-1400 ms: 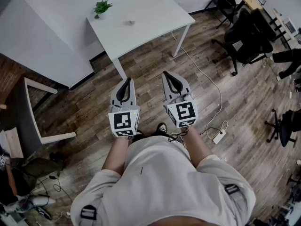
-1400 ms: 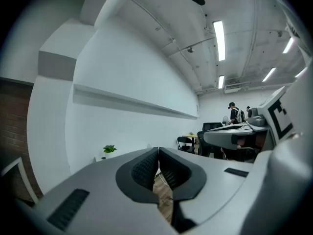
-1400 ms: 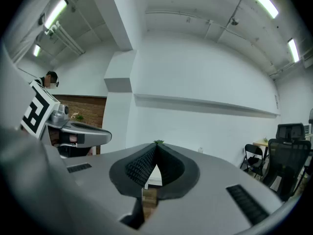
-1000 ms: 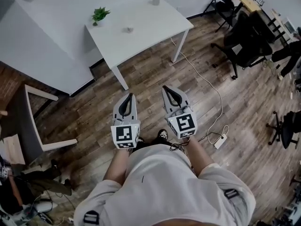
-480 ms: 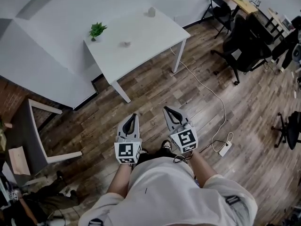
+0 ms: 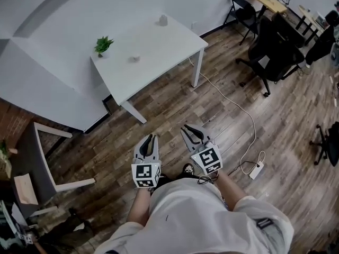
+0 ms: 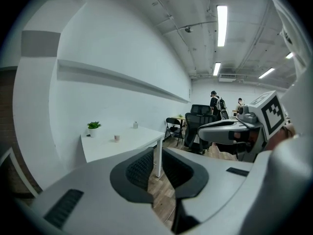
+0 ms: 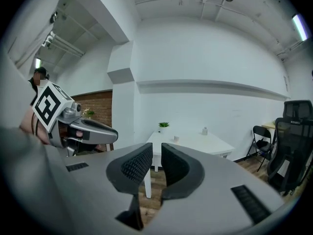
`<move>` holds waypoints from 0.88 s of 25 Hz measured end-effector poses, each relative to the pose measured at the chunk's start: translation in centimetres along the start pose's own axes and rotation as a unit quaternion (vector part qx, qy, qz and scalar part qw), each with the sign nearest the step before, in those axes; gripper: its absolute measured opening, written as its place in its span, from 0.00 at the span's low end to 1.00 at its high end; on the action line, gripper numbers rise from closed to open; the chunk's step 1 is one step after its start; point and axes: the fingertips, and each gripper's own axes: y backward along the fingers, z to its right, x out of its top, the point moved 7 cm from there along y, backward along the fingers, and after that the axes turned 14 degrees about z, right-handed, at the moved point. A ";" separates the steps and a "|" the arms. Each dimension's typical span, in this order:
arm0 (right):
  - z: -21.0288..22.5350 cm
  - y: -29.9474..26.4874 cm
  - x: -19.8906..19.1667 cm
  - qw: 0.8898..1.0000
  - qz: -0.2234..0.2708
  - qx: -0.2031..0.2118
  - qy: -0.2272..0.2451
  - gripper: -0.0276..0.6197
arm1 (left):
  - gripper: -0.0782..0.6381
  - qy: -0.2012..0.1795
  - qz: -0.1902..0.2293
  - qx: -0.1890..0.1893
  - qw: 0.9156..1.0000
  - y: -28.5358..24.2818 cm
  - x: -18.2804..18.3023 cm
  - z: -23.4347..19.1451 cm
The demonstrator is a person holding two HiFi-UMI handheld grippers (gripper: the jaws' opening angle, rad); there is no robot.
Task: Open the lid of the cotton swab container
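A white table [image 6: 159, 41] stands well ahead of me on the wood floor. On it are a small potted plant [image 6: 103, 44], a small pale container [image 6: 135, 58] near the middle and a taller white item [image 6: 163, 20] at the far edge; they are too small to tell apart further. Both grippers hang close to my body, far from the table. My left gripper [image 6: 150, 137] has its jaws nearly together, only a thin slit [image 7: 156, 161] showing. My right gripper [image 6: 186, 128] is opening, with a narrow gap [image 8: 156, 163] and nothing in it.
Black office chairs [image 6: 275, 41] and a folding chair [image 6: 241, 7] stand at the right. A cable runs across the floor to a power strip [image 6: 256, 169]. A pale wooden frame [image 6: 47, 157] sits at the left. A white wall with a ledge runs behind the table.
The table sits farther up and smaller in the head view, and both grippers have dropped closer to my body. The right jaws have parted slightly.
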 end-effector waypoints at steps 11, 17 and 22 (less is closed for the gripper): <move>3.7 -2.5 -2.9 0.999 -0.025 0.016 -0.023 0.17 | 0.27 0.013 -0.047 0.038 0.998 -3.1 -2.7 -1.4; 6.3 -9.4 -4.1 0.999 -0.043 0.020 -0.011 0.19 | 0.27 0.029 -0.063 0.036 0.997 -9.3 -4.5 -7.1; 9.3 -16.3 -3.9 0.998 -0.063 0.017 0.000 0.19 | 0.27 0.027 -0.064 0.014 0.997 -16.4 -4.3 -12.6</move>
